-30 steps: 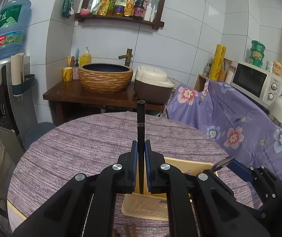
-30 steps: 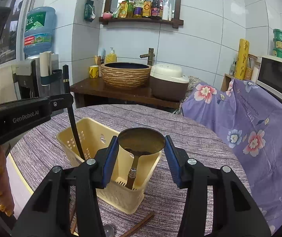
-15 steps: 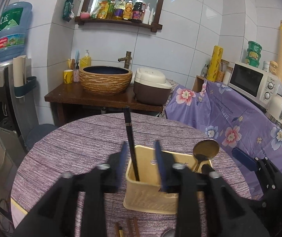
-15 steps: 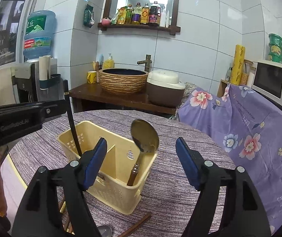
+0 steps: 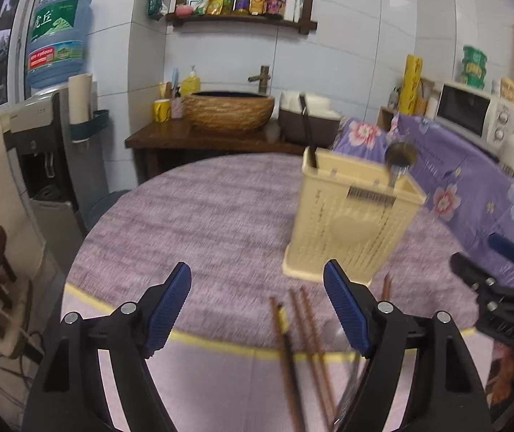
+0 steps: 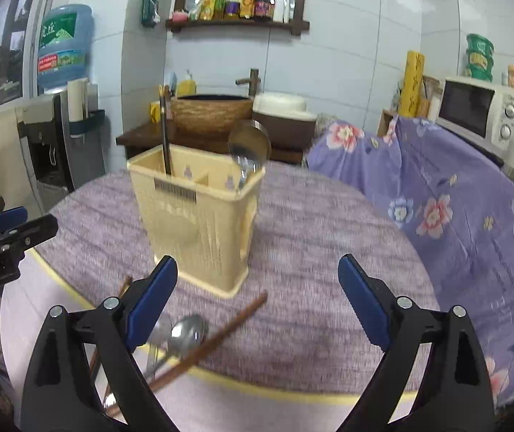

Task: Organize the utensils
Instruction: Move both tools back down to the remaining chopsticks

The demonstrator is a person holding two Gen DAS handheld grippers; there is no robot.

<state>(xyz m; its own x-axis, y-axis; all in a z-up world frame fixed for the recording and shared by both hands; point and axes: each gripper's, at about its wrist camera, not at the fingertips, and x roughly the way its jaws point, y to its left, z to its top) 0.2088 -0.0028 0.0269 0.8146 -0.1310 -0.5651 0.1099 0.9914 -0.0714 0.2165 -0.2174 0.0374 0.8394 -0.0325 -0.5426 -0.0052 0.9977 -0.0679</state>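
Note:
A cream utensil caddy (image 5: 350,230) (image 6: 199,223) stands on the round purple-clothed table. A black chopstick (image 5: 309,133) (image 6: 165,133) stands in its left compartment and a metal spoon (image 5: 399,158) (image 6: 249,151) in its right one. Several brown chopsticks (image 5: 303,327) (image 6: 217,334) and another spoon (image 6: 186,331) lie on the cloth by the near edge. My left gripper (image 5: 257,309) hangs over the near table edge, jaws opening, nothing between them. My right gripper (image 6: 257,306) sits in front of the caddy, jaws opening too, empty.
The table's near rim (image 5: 221,345) has a yellow band. A purple floral cloth (image 6: 454,194) covers a counter on the right, with a microwave (image 6: 480,108) on it. Behind the table stand a dark wooden bench with a woven basin (image 5: 228,111), and a water dispenser (image 5: 48,115) at left.
Both grippers let go: the black chopstick and the spoon now stand in the caddy. Both grippers opened wide and drew back toward the near table edge, so the caddy looks farther off.

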